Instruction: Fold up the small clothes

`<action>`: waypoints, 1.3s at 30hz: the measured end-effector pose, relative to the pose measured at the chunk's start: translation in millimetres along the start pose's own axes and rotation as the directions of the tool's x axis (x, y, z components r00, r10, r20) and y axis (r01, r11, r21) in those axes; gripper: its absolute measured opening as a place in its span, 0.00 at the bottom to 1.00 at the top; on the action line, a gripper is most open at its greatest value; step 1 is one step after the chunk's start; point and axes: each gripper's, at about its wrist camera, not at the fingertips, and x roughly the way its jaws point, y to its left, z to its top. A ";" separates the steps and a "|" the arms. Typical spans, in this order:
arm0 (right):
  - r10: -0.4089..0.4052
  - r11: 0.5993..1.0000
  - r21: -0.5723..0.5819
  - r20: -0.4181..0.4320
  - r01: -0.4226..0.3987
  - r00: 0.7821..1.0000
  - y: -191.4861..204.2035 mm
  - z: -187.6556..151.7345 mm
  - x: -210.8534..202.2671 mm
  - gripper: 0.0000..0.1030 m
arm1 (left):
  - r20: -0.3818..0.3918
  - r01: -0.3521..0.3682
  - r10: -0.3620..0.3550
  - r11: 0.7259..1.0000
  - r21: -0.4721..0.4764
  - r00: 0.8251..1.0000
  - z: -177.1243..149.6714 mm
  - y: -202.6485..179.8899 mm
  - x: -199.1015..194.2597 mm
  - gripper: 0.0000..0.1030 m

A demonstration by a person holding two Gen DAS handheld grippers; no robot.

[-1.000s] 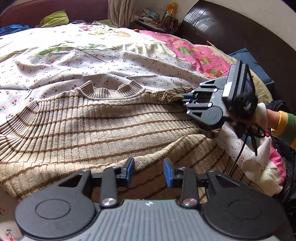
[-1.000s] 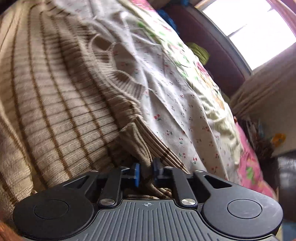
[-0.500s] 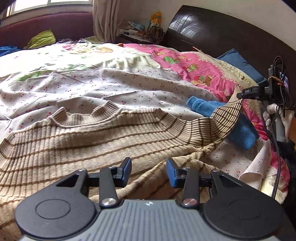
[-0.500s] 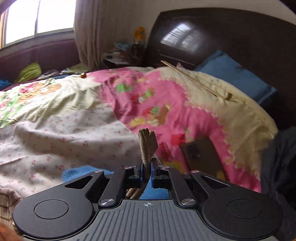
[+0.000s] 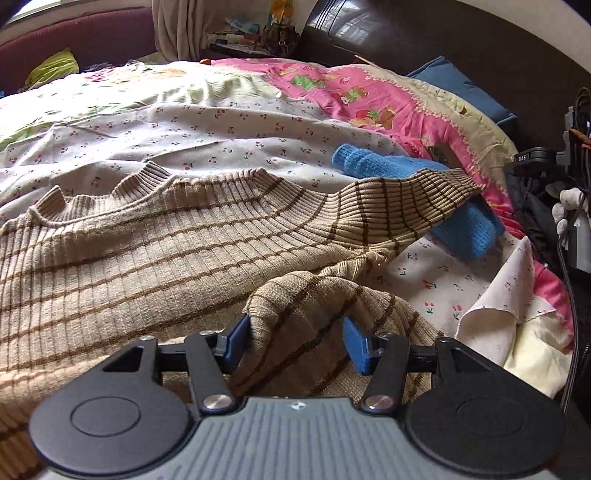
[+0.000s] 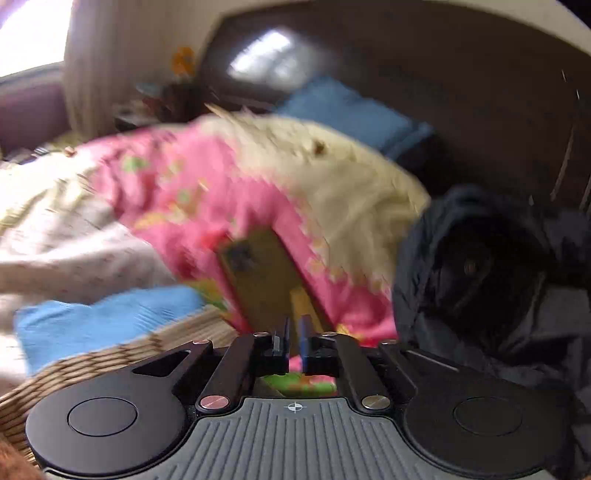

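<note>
Sweater (image 5: 155,254) cloth covers most of the bed in the left view. It is tan with thin brown stripes, and it lies flat on a white bedsheet (image 5: 221,125) with little red cherries. Its wavy neck edge points toward the far side of the bed. One sleeve (image 5: 402,206) stretches out to the right and lies over a blue knit thing (image 5: 465,232), hiding its middle part. A pink blanket (image 5: 332,88) lies past that, and a blue pillow (image 5: 461,88) leans by the dark headboard (image 5: 406,33).

The left gripper (image 5: 295,339) sits low over the near edge of the sweater. Its jaws have just been opening, and now they stand about half way apart. A bunched-up fold of the sweater (image 5: 303,317) pokes up between the blue pads (image 5: 236,339). The left pad touches the fold, but the right pad stands clear of it, so the fold is not squeezed.

The right view is very blurry. The right gripper (image 6: 294,338) points at the pink blanket, with a flat brown thing (image 6: 258,273) lying on it that I cannot make out. Its jaws have just been opening a tiny bit, and only a thin gap shows between them. Nothing sits in that gap. The striped sleeve shows at the lower left of this view, beside the gripper and apart from it. A dark heap of cloth (image 6: 498,288) fills the right side.

In the left view, a hand in a white glove (image 5: 570,210) shows at the far right edge.
</note>
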 end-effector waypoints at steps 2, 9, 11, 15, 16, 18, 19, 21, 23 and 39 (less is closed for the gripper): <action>0.204 0.977 -0.063 0.019 -0.202 0.979 30.2 -0.2 -23.9 0.12 | 0.036 -0.019 0.019 1.000 0.002 0.999 2.7 7.5 -18.1 0.62; 0.593 0.673 -0.432 -0.169 -0.600 0.787 207.8 -30.4 -27.7 0.37 | 0.123 -0.219 0.221 0.975 -0.034 0.967 10.7 75.6 -74.1 0.64; 0.605 0.614 -0.487 -0.217 -0.622 0.767 247.4 -39.9 -15.1 0.39 | 0.116 -0.294 0.299 0.954 -0.061 0.947 11.6 109.7 -80.5 0.64; 0.592 0.567 -0.523 -0.278 -0.636 0.756 288.5 -45.9 15.3 0.45 | 0.083 -0.369 0.378 0.924 -0.104 0.922 19.2 174.0 -74.4 0.64; 0.589 0.561 -0.518 -0.298 -0.645 0.751 292.9 -44.6 22.2 0.46 | 0.078 -0.372 0.381 0.922 -0.108 0.921 23.2 187.4 -69.7 0.64; 0.590 0.549 -0.499 -0.338 -0.671 0.734 297.1 -42.3 34.8 0.53 | 0.064 -0.363 0.373 0.923 -0.124 0.926 31.4 211.3 -56.9 0.64; 0.596 0.535 -0.487 -0.361 -0.690 0.717 297.4 -41.0 38.5 0.53 | 0.056 -0.355 0.365 0.925 -0.134 0.929 35.6 220.9 -50.0 0.64; 0.596 0.512 -0.488 -0.391 -0.707 0.702 298.5 -39.6 43.7 0.54 | 0.042 -0.331 0.339 0.935 -0.126 0.940 41.6 229.9 -36.5 0.64; 0.598 0.492 -0.513 -0.389 -0.703 0.701 298.9 -38.5 45.4 0.58 | 0.028 -0.321 0.325 0.943 -0.088 0.945 46.5 230.7 -23.8 0.64; 0.598 0.448 -0.491 -0.457 -0.747 0.659 305.5 -38.5 33.7 0.21 | -0.043 -0.322 0.321 0.947 -0.007 0.946 54.8 246.6 -8.9 0.63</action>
